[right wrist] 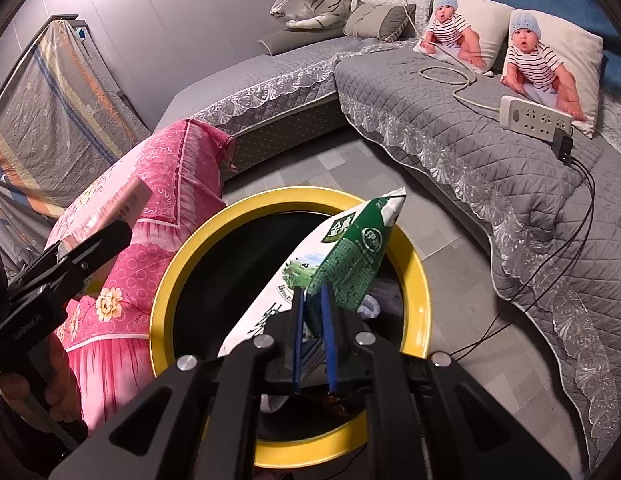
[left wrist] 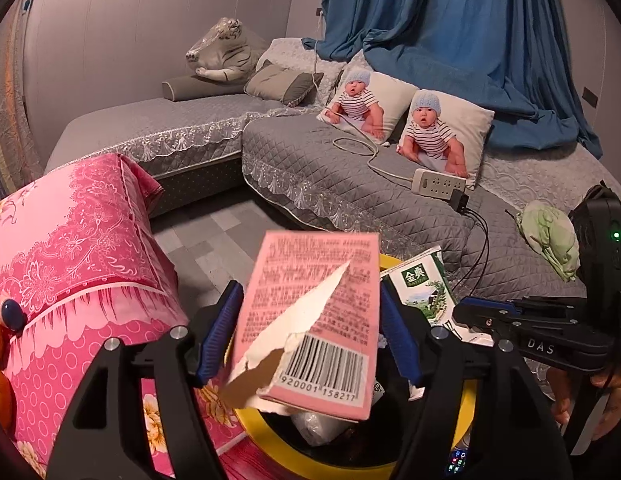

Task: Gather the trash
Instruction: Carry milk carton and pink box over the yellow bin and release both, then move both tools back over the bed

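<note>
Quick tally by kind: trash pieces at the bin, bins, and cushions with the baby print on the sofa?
Trash pieces: 2, the pink box between the left hand-held gripper fingers and the green milk carton in the right hand-held gripper.
Bins: 1, the yellow-rimmed bin.
Baby-print cushions: 2.
Total: 5.

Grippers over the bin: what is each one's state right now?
Left gripper: open, pink box loose between its jaws.
Right gripper: shut on the milk carton.
</note>
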`<state>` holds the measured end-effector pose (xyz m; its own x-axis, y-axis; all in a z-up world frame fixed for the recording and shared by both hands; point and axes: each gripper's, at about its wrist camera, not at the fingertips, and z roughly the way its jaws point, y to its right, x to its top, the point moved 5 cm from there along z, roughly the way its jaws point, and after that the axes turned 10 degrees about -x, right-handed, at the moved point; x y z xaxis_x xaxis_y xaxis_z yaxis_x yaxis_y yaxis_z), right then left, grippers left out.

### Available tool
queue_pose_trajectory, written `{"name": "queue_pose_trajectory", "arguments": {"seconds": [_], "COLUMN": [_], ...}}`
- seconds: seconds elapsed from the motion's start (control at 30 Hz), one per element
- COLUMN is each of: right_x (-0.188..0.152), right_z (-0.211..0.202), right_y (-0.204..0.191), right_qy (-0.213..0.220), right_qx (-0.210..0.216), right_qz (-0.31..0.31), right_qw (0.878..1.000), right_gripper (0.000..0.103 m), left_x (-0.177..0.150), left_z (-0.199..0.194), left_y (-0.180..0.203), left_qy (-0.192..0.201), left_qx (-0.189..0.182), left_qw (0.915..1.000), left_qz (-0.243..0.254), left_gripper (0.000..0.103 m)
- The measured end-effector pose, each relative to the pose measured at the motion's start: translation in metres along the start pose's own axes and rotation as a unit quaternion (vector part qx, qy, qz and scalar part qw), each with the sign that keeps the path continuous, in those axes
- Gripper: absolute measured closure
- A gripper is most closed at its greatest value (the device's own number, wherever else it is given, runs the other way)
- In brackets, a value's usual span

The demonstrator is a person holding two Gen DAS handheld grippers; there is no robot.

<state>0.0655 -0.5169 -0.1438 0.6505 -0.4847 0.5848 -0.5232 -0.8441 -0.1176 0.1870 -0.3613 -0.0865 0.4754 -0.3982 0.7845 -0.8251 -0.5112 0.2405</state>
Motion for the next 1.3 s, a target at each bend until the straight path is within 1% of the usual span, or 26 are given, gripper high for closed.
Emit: {"name": "queue_pose_trajectory", "arguments": {"seconds": [0.03,0.07,0.1,0.13,0.17,0.2,0.27,0.3,0.33,0.37,0.47,0.5,0.53,0.57,0.63,0.73,0.8,0.83,0.93,0.97,1.03,1.1,1.17,1.23,1.27,1.3], "right_x": [0.001,0.001,0.002,0.003,0.004,0.004,0.006,0.007,0.008,0.009,0.013,0.015,0.017,0.020,0.025,0.031,0.033,0.033,0.031,0.030,0.028,0.026,0.024,0.022,0.020,0.019], "right_z": [0.000,-0.001,-0.001,-0.002,-0.004,-0.005,-0.009,-0.011,-0.013,-0.016,-0.021,-0.024,-0.026,-0.029,-0.035,-0.044,-0.045,-0.044,-0.042,-0.042,-0.041,-0.040,-0.042,-0.042,-0.042,-0.042], "right_y": [0.002,0.003,0.005,0.007,0.010,0.014,0.019,0.022,0.022,0.023,0.015,0.009,0.006,-0.003,-0.018,-0.057,-0.080,-0.093,-0.131,-0.140,-0.161,-0.186,-0.209,-0.229,-0.236,-0.246], "right_qy": [0.001,0.002,0.002,0.004,0.007,0.011,0.017,0.022,0.027,0.031,0.040,0.045,0.047,0.052,0.061,0.074,0.070,0.066,0.053,0.050,0.043,0.036,0.033,0.028,0.026,0.024], "right_qx": [-0.002,-0.003,-0.005,-0.007,-0.007,-0.008,-0.009,-0.011,-0.013,-0.013,-0.006,0.004,0.012,0.030,0.048,0.067,0.084,0.096,0.125,0.131,0.145,0.160,0.170,0.182,0.186,0.189], "right_qz": [0.004,0.006,0.010,0.014,0.020,0.028,0.036,0.039,0.039,0.040,0.032,0.029,0.027,0.023,0.012,-0.034,-0.051,-0.059,-0.085,-0.091,-0.104,-0.121,-0.137,-0.152,-0.158,-0.167], "right_qw": [1.000,1.000,1.000,1.000,1.000,1.000,0.999,0.999,0.999,0.999,0.999,0.999,0.998,0.998,0.997,0.994,0.993,0.991,0.987,0.986,0.983,0.979,0.975,0.971,0.970,0.967], "right_gripper": [0.094,0.093,0.090,0.077,0.065,0.063,0.063,0.063,0.063,0.063,0.062,0.059,0.052,0.045,0.038,0.037,0.037,0.037,0.037,0.037,0.037,0.037,0.037,0.037,0.037,0.037], "left_x": [0.000,0.000,0.000,0.000,0.000,0.000,0.000,0.001,0.002,0.005,0.010,0.013,0.015,0.017,0.017,0.009,0.001,-0.008,-0.032,-0.045,-0.065,-0.086,-0.104,-0.115,-0.122,-0.124], "left_z": [0.000,0.000,-0.001,-0.001,-0.002,-0.003,-0.008,-0.011,-0.016,-0.023,-0.049,-0.061,-0.071,-0.087,-0.120,-0.167,-0.192,-0.208,-0.240,-0.254,-0.271,-0.282,-0.292,-0.294,-0.294,-0.292], "left_y": [-0.003,-0.006,-0.009,-0.013,-0.015,-0.019,-0.027,-0.030,-0.034,-0.039,-0.051,-0.055,-0.058,-0.062,-0.073,-0.092,-0.107,-0.118,-0.143,-0.154,-0.170,-0.185,-0.201,-0.215,-0.221,-0.224], "left_qy": [0.000,0.001,0.001,0.000,0.000,0.002,0.013,0.018,0.026,0.038,0.075,0.089,0.099,0.116,0.140,0.156,0.151,0.143,0.117,0.104,0.078,0.051,0.037,0.027,0.018,0.010], "left_qx": [0.005,0.003,-0.001,-0.001,0.001,0.005,0.009,0.010,0.017,0.034,0.067,0.079,0.085,0.094,0.129,0.167,0.192,0.209,0.233,0.236,0.233,0.219,0.210,0.191,0.176,0.169], "left_qw": [1.0000,0.9999,0.9997,0.9994,0.9993,0.9989,0.9978,0.9973,0.9965,0.9952,0.9914,0.9896,0.9883,0.9861,0.9803,0.9731,0.9695,0.9672,0.9652,0.9660,0.9690,0.9738,0.9753,0.9781,0.9806,0.9819], "left_qz": [-0.006,-0.015,-0.024,-0.034,-0.038,-0.047,-0.064,-0.071,-0.078,-0.084,-0.084,-0.081,-0.079,-0.073,-0.053,-0.028,-0.021,-0.017,-0.016,-0.020,-0.028,-0.038,-0.059,-0.079,-0.084,-0.084], "left_gripper": [0.030,0.024,0.022,0.022,0.019,0.015,0.013,0.011,0.011,0.009,0.009,0.009,0.008,0.008,0.008,0.008,0.008,0.008,0.008,0.008,0.008,0.008,0.008,0.008,0.008,0.008]}}
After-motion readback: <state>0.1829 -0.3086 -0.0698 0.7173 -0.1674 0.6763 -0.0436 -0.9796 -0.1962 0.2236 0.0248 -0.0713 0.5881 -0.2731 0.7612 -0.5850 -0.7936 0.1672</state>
